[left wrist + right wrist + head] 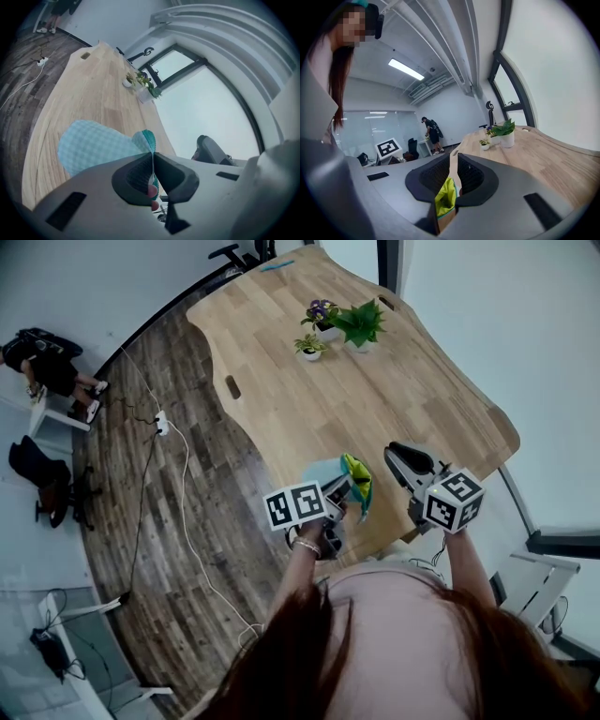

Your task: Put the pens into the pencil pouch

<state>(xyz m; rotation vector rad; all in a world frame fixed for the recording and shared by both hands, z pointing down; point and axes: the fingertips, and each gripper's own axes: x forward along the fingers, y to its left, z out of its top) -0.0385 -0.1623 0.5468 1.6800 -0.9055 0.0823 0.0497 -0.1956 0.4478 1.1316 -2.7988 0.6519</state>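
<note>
The pencil pouch [93,145] sits pinched in the left tool [153,158].

Bare tabletop [309,409] open ahead, potted plants [342,326] well beyond, seemingly a slot [232,387] at left edge

Quick headcount: one wooden table [309,418] with three potted plants on it, a purple-flowered plant [322,315], a big leafy plant [361,322] and a little plant [307,346]. One checked pouch [93,145]. Two grippers, the left gripper [153,159] and the right gripper [453,171]. Two people: the gripper holder [394,643] and a background person [431,133]. One black chair [37,479], one power strip [161,423].
</note>
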